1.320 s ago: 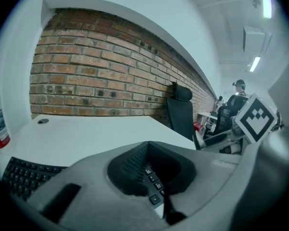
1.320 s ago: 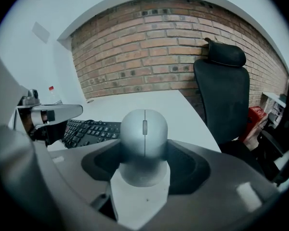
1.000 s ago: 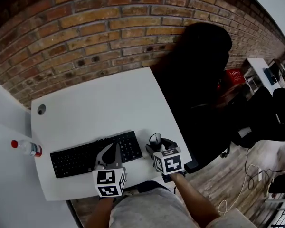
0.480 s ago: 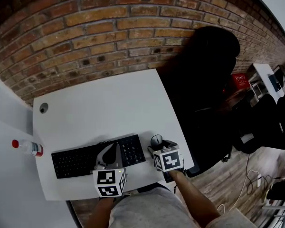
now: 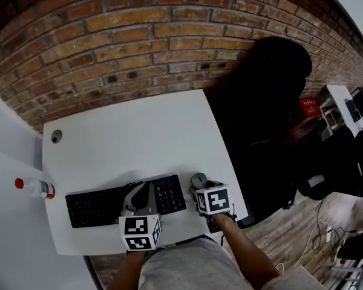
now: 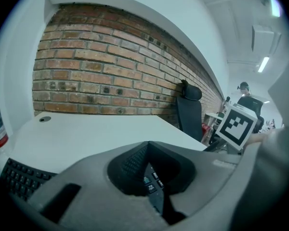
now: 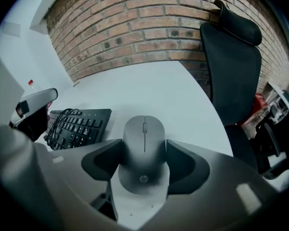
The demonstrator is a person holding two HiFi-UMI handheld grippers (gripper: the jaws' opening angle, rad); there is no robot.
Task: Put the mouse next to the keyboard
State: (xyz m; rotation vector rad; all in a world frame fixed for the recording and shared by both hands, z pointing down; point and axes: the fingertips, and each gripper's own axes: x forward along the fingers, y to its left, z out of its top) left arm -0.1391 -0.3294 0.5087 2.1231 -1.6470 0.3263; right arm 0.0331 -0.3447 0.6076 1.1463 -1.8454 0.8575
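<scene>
Right gripper [image 7: 144,152]: jaws narrow, clamped on both flanks of the grey mouse [image 7: 144,137]. Mouse sits low over the white desk [image 5: 127,132], just right of the black keyboard [image 5: 109,202], lower centre of head view; contact with the desk unclear.

Left gripper [image 6: 148,148]: jaws closed together, nothing held, hovering over the keyboard's right half.

Bottle [image 5: 34,188] at left edge. Black chair [image 5: 272,95] beyond the desk, right.

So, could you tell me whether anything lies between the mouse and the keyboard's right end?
Nothing visible does. The mouse, clamped in the right gripper, has only bare white desk between it and the right end of the keyboard.
</scene>
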